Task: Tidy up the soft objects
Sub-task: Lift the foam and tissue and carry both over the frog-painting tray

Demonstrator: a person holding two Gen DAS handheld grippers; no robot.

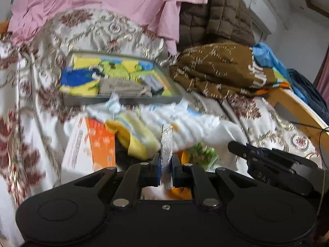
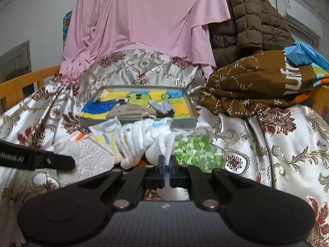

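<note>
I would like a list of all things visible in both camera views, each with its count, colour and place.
white padded cloth: one, white, bed front, pinched by both grippers
tray: one, grey, bed centre, with folded cloths inside
brown blanket: one, brown, right of tray
pink sheet: one, pink, hanging behind
quilted jacket: one, brown, upper right
green patterned item: one, green, beside white cloth
bedspread: one, white and maroon, covering bed
left gripper: black, shut on cloth
right gripper: black, shut on cloth
</note>
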